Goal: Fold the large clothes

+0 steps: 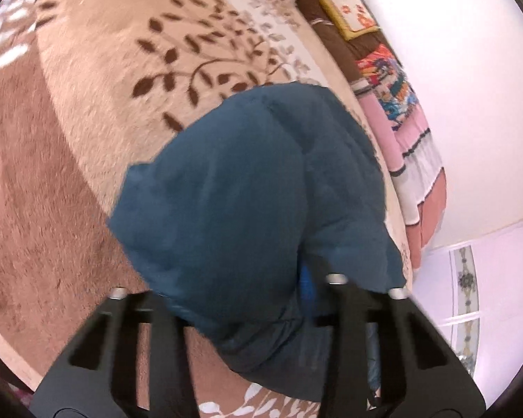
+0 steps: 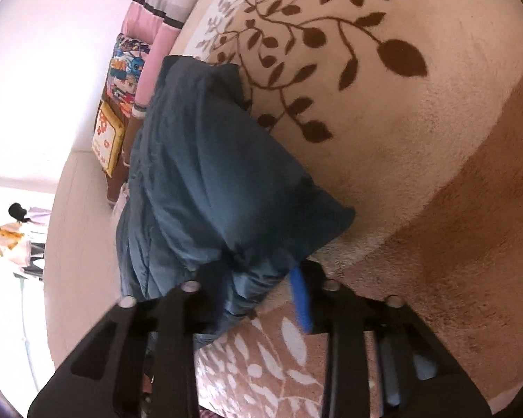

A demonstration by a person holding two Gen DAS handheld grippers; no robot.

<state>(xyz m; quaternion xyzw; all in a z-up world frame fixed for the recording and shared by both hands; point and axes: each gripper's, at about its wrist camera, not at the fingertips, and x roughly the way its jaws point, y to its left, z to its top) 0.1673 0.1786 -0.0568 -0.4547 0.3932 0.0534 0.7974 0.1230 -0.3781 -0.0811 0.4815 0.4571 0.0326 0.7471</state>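
Garment: dark teal padded jacket [image 1: 247,188], bulky, lying on the leaf-patterned carpet [image 1: 97,80]. My left fingers [image 1: 247,317] are clamped on its near edge; fabric fills the gap between them. My right fingers [image 2: 258,299] are likewise closed on a bunched fold of the same jacket [image 2: 205,160], blue pad showing just beside the cloth. To do this step well, I judge: keep both grips level, pull the edge taut, carry it over evenly so the padding does not slump. Surface is plush carpet, beige and brown. Stacked colourful bedding [image 1: 397,104] lies against a white wall [image 1: 470,69].
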